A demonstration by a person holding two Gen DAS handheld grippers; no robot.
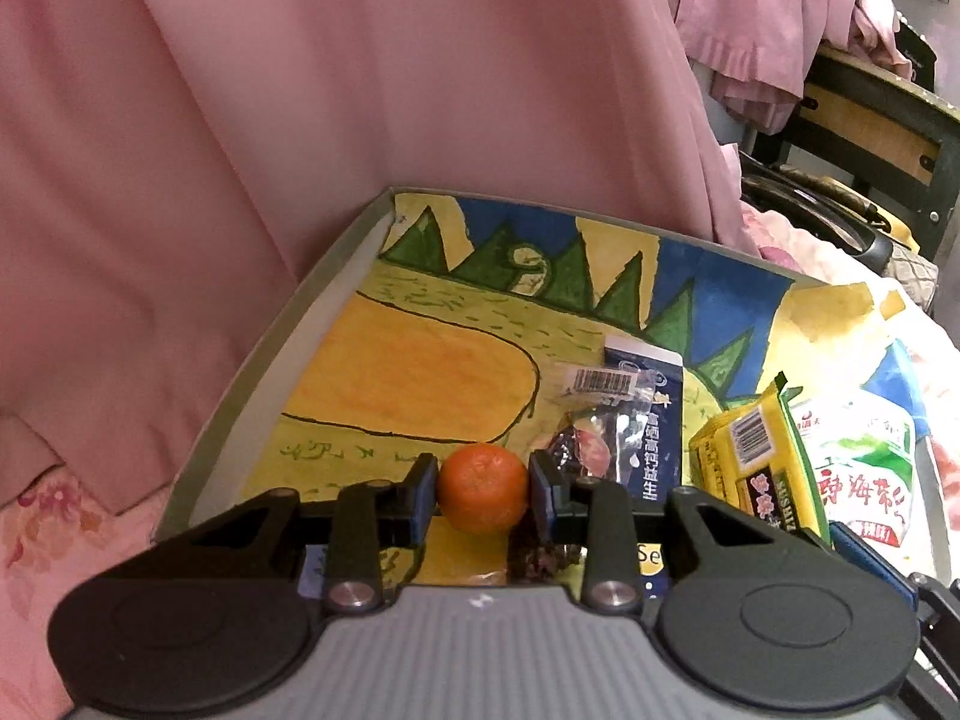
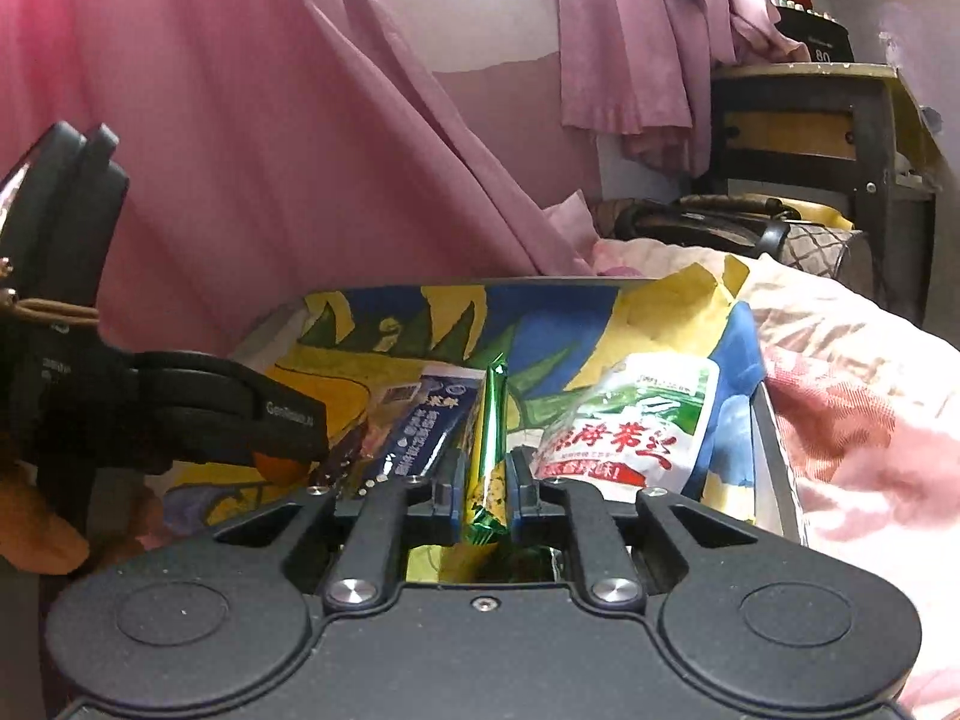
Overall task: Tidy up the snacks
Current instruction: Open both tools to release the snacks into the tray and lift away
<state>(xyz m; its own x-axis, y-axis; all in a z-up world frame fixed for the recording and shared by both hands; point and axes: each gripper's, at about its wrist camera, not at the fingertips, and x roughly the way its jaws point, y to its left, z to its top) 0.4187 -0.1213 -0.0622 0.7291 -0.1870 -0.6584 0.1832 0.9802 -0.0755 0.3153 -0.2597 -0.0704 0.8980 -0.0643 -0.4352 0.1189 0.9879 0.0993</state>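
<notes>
So, left gripper (image 1: 483, 489): clamped on orange (image 1: 482, 487), over tray (image 1: 252, 384).
Right gripper (image 2: 486, 486): clamped on green packet (image 2: 487, 462); lower end hidden.
Ahead-right: white pouch (image 2: 624, 426), txt unreadable.
Blue sachet (image 2: 423, 432): partly covered.

tray's (image 1: 252, 372) left half open; packets (image 1: 750, 450) crowd right.

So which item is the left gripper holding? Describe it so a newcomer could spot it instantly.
Find the shallow tray lined with a yellow, green and blue painting. At its near edge, the left gripper has its jaws shut on a small tangerine. It is the only round, orange, unwrapped item; its neighbours, such as the dark blue sachet, are flat printed packets.
</notes>
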